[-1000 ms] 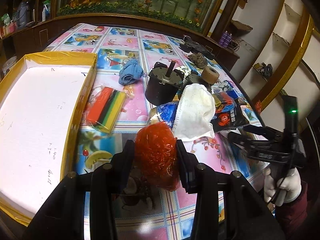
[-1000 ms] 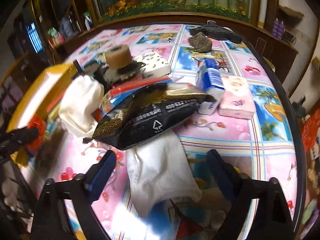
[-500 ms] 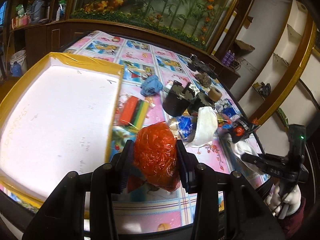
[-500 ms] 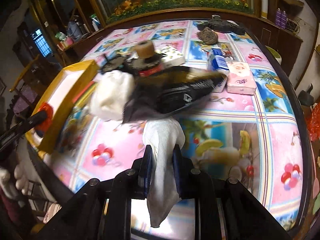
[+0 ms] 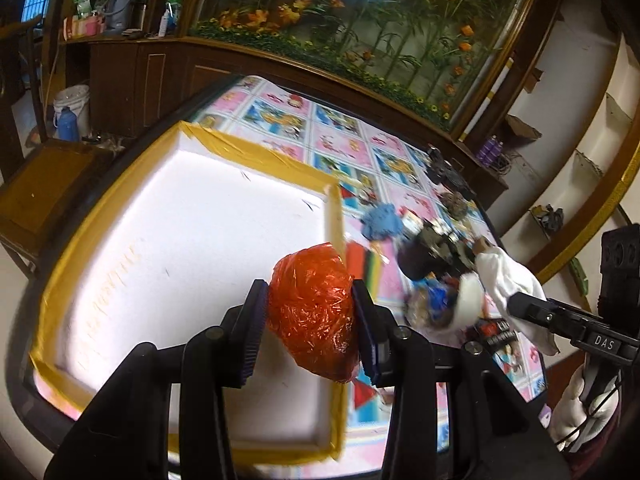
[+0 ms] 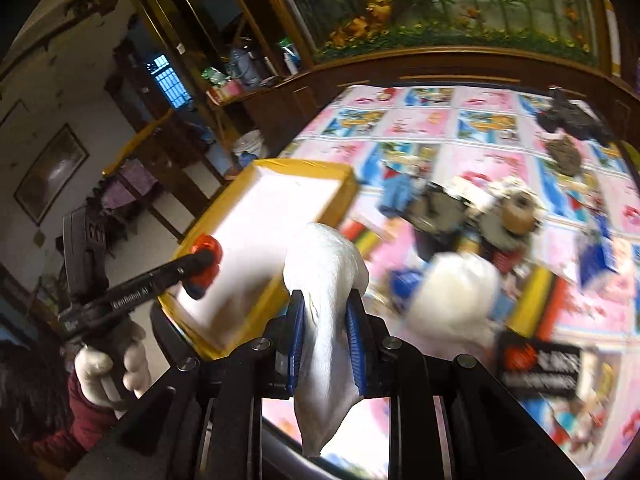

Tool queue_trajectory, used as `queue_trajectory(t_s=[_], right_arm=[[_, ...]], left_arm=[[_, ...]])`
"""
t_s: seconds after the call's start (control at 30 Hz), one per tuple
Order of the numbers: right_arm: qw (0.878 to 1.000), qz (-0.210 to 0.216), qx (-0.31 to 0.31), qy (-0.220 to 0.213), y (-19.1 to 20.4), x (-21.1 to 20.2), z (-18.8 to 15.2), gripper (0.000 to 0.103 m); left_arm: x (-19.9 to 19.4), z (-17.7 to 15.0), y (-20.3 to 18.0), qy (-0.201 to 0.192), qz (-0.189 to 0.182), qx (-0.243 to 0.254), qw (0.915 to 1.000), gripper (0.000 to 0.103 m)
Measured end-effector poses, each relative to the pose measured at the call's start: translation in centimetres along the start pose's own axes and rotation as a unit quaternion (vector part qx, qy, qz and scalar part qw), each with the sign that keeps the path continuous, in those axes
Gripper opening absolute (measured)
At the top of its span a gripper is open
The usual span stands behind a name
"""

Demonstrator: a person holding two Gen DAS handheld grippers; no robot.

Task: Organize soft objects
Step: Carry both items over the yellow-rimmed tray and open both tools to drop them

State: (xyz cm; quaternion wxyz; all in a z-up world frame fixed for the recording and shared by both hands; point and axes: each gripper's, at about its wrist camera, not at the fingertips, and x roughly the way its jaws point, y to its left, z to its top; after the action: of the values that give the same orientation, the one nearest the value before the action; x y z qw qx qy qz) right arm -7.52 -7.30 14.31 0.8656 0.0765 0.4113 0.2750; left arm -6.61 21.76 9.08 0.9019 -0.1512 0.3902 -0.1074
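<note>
**Over the bench: both tools loaded beside the tray**

On the bench (image 5: 340, 136), covered by a pink and blue cartoon-tile cloth, a wide white tray (image 5: 168, 240) with a yellow taped rim is seen at the left side. Faint yellowish writing runs along its floor but cannot be read. The tray floor is bare white foam, and its right rim lies just beside a striped colour pack (image 5: 366, 264). Clutter is crowded along the bench's right half, including a black packet (image 6: 536, 364) with red print, too blurred to read.

The left tool (image 5: 312, 312) is clamped on a crumpled red plastic bag (image 5: 314, 312), held over the tray's right part. "GenRobot AI" is read along its finger in the right view (image 6: 132, 300).

The right tool (image 6: 326, 344) is clamped on a white cloth (image 6: 324, 300), whose tail hangs below the jaws, near the bench's near edge. "DAS" is read on its body (image 5: 602, 342).
</note>
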Motion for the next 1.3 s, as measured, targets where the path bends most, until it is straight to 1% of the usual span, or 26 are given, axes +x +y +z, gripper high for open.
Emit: queue_trajectory(t_s=[0.07,0.2,0.23,0.3,0.43,0.5,0.57,0.6,0.63,0.67,0.7,0.73,0.77,0.83,0.9,1.03,1.1,1.13,1.17,1.2,1.23,1.3], right_arm=[[1.000,0.016,0.006,0.006,0.5,2.6,2.0,0.020],[0.999,0.033,0.019,0.021,1.4,8.0,5.0,0.021],[0.999,0.035,0.024,0.026,1.4,9.5,5.8,0.021],[0.999,0.027,0.030,0.033,1.6,12.4,7.2,0.021],[0.996,0.030,0.067,0.051,0.4,17.3,9.3,0.021],[0.994,0.028,0.084,0.057,-0.2,19.3,10.0,0.021],[0.994,0.019,0.088,0.059,-0.6,20.5,10.6,0.022],[0.994,0.015,0.087,0.059,-0.6,21.5,10.9,0.023],[0.994,0.010,0.085,0.061,-0.6,22.1,11.1,0.027],[0.994,0.008,0.085,0.062,-0.5,22.6,11.3,0.032],[0.994,0.007,0.087,0.061,-0.4,22.8,11.4,0.047],[0.994,0.012,0.087,0.058,-0.4,22.9,11.5,0.054],[0.995,0.008,0.086,0.052,-0.3,23.0,11.8,0.056],[0.996,0.005,0.075,0.044,0.0,22.5,11.8,0.058],[0.998,-0.006,0.061,0.029,0.1,20.9,11.7,0.058],[0.999,-0.026,0.030,-0.005,0.4,16.9,10.4,0.058],[0.998,-0.049,-0.001,-0.040,1.0,13.9,9.2,0.058],[0.995,-0.067,-0.021,-0.070,1.6,12.0,8.4,0.061],[0.990,-0.091,-0.042,-0.103,2.2,9.9,7.3,0.066],[0.984,-0.107,-0.057,-0.129,2.7,8.0,6.3,0.082],[0.977,-0.124,-0.072,-0.159,3.1,6.1,5.2,0.102],[0.962,-0.151,-0.093,-0.208,3.6,2.8,3.0,0.103]], left_arm=[[0.9,1.9,0.7,0.003,0.004,-0.008,1.0000,0.039],[4.1,5.2,2.2,0.016,-0.006,-0.027,0.9995,0.039],[5.3,5.9,2.8,0.024,-0.007,-0.036,0.9991,0.039],[7.6,7.0,3.7,0.043,-0.019,-0.053,0.9975,0.039],[11.1,7.9,5.2,0.060,-0.007,-0.082,0.9948,0.039],[12.3,7.9,5.7,0.063,-0.011,-0.097,0.9932,0.039],[13.3,8.2,6.2,0.067,-0.020,-0.111,0.9913,0.043],[13.8,8.2,6.4,0.071,-0.029,-0.118,0.9900,0.048],[14.1,8.3,6.5,0.074,-0.038,-0.124,0.9888,0.054],[14.4,8.3,6.6,0.077,-0.048,-0.128,0.9876,0.057],[14.6,8.3,6.7,0.079,-0.057,-0.133,0.9864,0.060],[14.8,8.3,6.8,0.081,-0.060,-0.137,0.9854,0.063],[14.9,8.4,6.9,0.083,-0.064,-0.140,0.9846,0.064],[14.8,8.3,7.2,0.087,-0.065,-0.146,0.9833,0.064],[14.3,8.4,7.2,0.084,-0.060,-0.148,0.9835,0.064],[12.0,7.8,7.0,0.062,-0.028,-0.137,0.9883,0.064],[10.4,7.2,6.8,0.046,-0.012,-0.129,0.9906,0.064],[9.6,6.9,6.4,0.037,-0.005,-0.122,0.9918,0.064],[8.7,6.6,5.8,0.026,0.000,-0.113,0.9933,0.064],[7.8,6.3,5.1,0.016,0.002,-0.102,0.9946,0.064],[6.7,5.9,4.3,0.005,0.003,-0.091,0.9958,0.064],[5.1,5.3,2.7,-0.015,0.000,-0.071,0.9974,0.064]])
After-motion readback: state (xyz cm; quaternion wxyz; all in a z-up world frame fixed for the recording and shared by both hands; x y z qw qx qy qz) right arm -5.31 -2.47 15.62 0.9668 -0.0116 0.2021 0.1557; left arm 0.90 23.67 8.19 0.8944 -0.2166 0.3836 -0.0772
